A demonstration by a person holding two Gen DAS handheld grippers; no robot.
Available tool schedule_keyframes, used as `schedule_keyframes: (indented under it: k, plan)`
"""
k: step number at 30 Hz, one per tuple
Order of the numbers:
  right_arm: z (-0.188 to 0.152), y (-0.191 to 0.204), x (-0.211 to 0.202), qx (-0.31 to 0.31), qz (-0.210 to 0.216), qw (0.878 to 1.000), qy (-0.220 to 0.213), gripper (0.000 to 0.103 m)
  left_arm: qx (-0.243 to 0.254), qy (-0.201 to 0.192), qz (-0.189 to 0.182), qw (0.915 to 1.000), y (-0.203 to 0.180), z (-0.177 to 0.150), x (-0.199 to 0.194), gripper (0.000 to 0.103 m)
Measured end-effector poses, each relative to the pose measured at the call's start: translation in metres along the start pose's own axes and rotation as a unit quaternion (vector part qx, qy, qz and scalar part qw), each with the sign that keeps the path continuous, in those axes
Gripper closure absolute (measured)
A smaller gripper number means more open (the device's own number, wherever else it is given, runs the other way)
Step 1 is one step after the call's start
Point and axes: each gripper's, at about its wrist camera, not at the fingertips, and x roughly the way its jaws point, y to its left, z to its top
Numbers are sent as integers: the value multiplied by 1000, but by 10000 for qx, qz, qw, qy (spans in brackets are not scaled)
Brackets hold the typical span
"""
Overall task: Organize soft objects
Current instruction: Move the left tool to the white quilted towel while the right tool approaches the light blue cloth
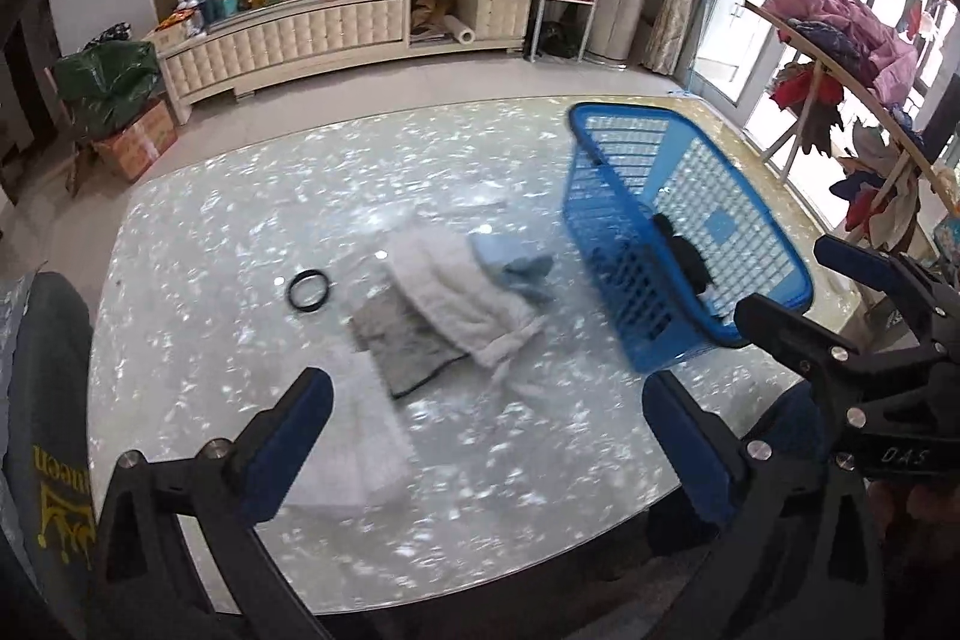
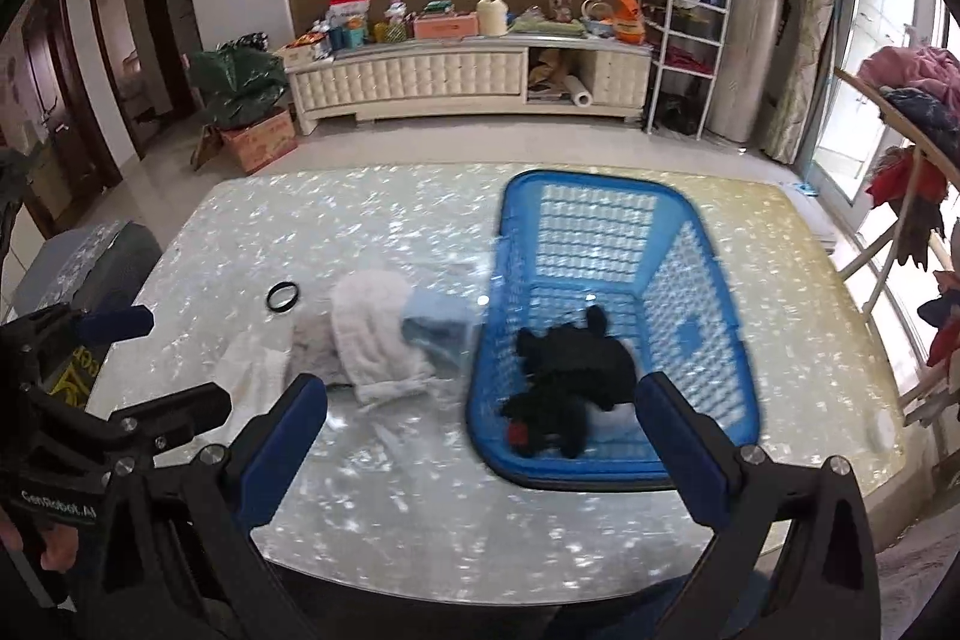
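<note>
With each hand-held gripper, left [image 1: 486,418] and right [image 2: 480,430], open and empty, grabbing the white towel [image 1: 462,292] could drag the overlapping grey cloth [image 1: 405,340] at its 7 o'clock.

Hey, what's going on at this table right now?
A person is sorting soft items with a handheld gripper in each hand. Both the left gripper and the right gripper are open and empty above the table. A black garment already lies in the blue basket. A white towel, a grey cloth and a light blue cloth wait in a pile beside it, near a black ring.
</note>
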Motion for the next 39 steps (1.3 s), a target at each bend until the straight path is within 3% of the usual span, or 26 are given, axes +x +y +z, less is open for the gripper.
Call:
schedule_keyframes:
  k: [20,39]
  plan:
    - [12,72,55,-572,186,9971,464,0,-786,442,269,9956,113,-34,15,1]
    - [12,86,115,-548,207,9928,1049,0,-1218,1406,222,9823,173,-62,107,1]
